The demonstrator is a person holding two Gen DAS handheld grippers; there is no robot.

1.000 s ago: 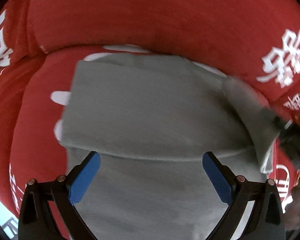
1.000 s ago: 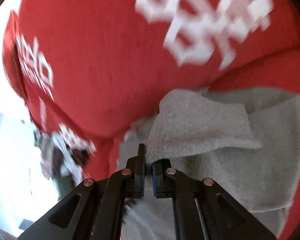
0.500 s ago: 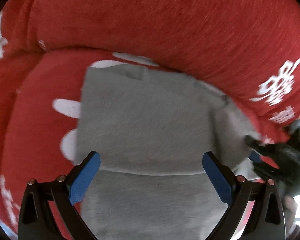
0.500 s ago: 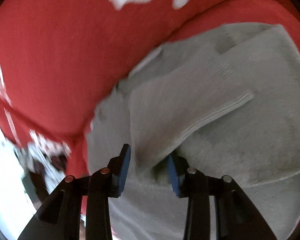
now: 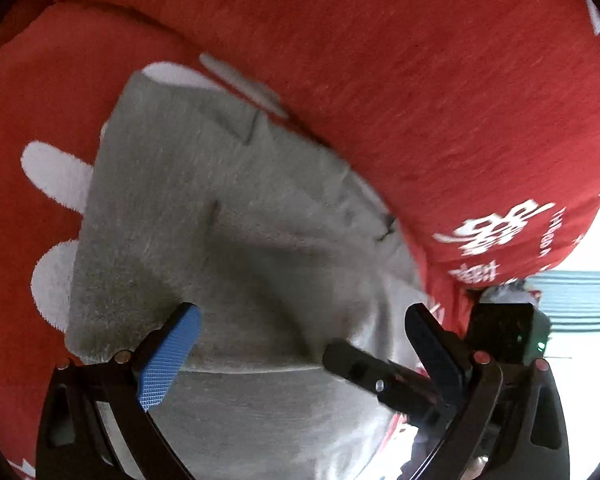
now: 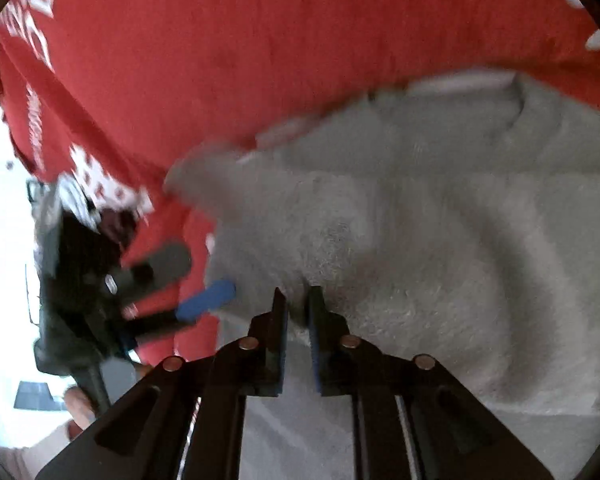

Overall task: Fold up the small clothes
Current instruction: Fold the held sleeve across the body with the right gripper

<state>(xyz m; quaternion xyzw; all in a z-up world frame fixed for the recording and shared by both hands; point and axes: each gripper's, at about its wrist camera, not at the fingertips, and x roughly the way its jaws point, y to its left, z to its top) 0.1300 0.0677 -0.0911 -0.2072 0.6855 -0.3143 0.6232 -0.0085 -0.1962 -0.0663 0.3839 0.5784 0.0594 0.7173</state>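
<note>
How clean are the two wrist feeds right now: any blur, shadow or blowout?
Left wrist view: grey garment fairly sharp, a dark shadow across its middle, the window area at right blown out. Right wrist view: motion blur smears the left gripper and the garment's edge; left side overexposed white.

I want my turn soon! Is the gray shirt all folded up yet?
Not yet. One fold looks done: the gray garment already lies doubled on the red cushion, its folded edge near the open left gripper. Right now the right gripper is pinching a bunch of the cloth. Laying that part flat and neatening remains.
</note>
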